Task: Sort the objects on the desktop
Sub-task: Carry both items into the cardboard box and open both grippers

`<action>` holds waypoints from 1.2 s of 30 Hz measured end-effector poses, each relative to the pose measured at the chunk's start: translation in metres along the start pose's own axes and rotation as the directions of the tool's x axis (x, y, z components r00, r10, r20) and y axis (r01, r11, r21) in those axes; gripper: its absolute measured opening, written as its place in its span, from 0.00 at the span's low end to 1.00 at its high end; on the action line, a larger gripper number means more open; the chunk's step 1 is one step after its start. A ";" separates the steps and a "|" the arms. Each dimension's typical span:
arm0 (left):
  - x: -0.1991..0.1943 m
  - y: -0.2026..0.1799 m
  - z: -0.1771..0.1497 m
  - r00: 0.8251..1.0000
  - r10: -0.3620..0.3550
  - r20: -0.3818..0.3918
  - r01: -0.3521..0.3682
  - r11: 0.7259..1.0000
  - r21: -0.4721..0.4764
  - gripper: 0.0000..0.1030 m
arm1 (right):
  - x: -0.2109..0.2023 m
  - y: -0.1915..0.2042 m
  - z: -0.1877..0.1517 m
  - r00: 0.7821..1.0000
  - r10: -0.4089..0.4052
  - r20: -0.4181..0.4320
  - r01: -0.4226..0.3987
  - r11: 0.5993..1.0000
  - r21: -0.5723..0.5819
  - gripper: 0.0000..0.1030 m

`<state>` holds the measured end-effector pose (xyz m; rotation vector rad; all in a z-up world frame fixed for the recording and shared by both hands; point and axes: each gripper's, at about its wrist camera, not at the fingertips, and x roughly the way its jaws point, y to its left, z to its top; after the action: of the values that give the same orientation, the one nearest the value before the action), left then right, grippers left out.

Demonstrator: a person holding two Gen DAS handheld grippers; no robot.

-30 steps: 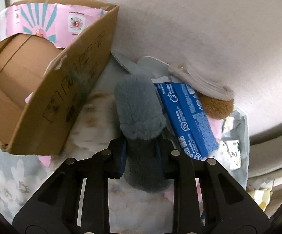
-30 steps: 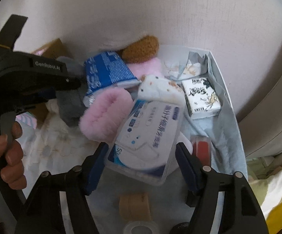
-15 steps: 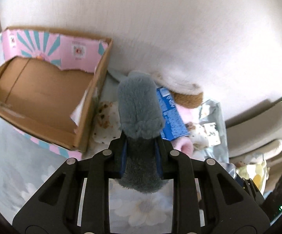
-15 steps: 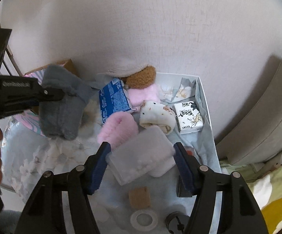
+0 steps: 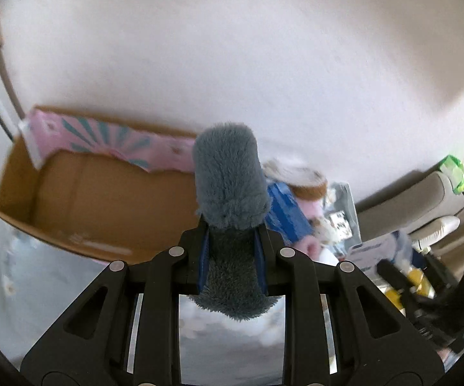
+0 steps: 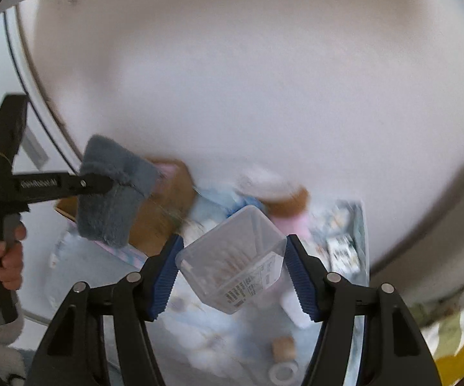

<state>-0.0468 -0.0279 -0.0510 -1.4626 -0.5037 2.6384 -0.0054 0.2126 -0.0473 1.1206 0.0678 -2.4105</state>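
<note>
The fingers (image 5: 262,251) of the left gripper (image 5: 233,251) are clenched on a grey fluffy sock (image 5: 230,189), with the blue pads pressing into its pile on both sides. The fingers (image 6: 299,276) of the right gripper (image 6: 232,273) grasp a clear plastic box (image 6: 233,262) between them, one blue pad on each side wall.

The landmark is the cardboard box (image 5: 103,199), which stands open against the white wall (image 5: 232,48). In the left wrist view the sock is in the air just right of the cardboard box, and its upper end covers the right end of the back rim. The inside of the cardboard box is bare brown, with a pink and teal printed flap along the back edge. In front of it lies a pale flowered cloth (image 5: 39,273). To the right of the cardboard box a heap of small things lies close to the wall: a blue packet (image 5: 288,215), something brown and something pink; they are too blurred to name. In the right wrist view a hand (image 6: 8,254) holds the left gripper's handle, and the sock hangs before the cardboard box.

The sock is thick, blue-grey and plush, folded over the fingers. The plastic box is see-through, tilted, with a barcode label on one wall. What is inside it I cannot tell.
</note>
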 end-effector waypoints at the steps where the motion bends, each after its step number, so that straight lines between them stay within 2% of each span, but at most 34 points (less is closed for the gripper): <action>1: -0.007 0.009 0.006 1.000 0.008 0.008 -0.008 1.000 0.004 0.20 | 0.000 0.009 0.012 1.000 0.022 0.007 -0.022 1.000 -0.012 0.58; 6: -0.029 0.050 0.033 0.998 0.046 0.029 -0.047 0.999 0.006 0.20 | 0.016 0.045 0.055 0.997 0.079 0.025 -0.077 0.994 -0.072 0.58; 12: -0.026 0.100 0.053 0.996 0.087 -0.007 -0.087 0.996 -0.002 0.20 | 0.072 0.094 0.085 0.986 0.165 -0.034 -0.168 0.979 -0.115 0.58; 16: -0.012 0.133 0.057 0.993 0.102 -0.052 -0.103 0.995 -0.018 0.20 | 0.123 0.127 0.084 0.976 0.187 -0.110 -0.201 0.971 -0.129 0.58; 23: 0.016 0.182 0.054 0.984 0.133 -0.116 -0.139 0.989 -0.048 0.20 | 0.189 0.166 0.073 0.963 0.169 -0.208 -0.199 0.971 -0.131 0.58; 28: 0.034 0.202 0.053 0.979 0.141 -0.150 -0.149 0.988 -0.046 0.20 | 0.211 0.178 0.068 0.959 0.139 -0.246 -0.178 0.974 -0.142 0.58; 36: 0.042 0.212 0.057 0.978 0.141 -0.151 -0.144 0.989 -0.012 0.20 | 0.223 0.184 0.065 0.956 0.117 -0.269 -0.157 0.979 -0.133 0.58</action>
<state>-0.0986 -0.2323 -0.1258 -1.7499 -0.4312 2.6060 -0.0931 -0.0549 -0.1399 1.3164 0.2485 -2.0866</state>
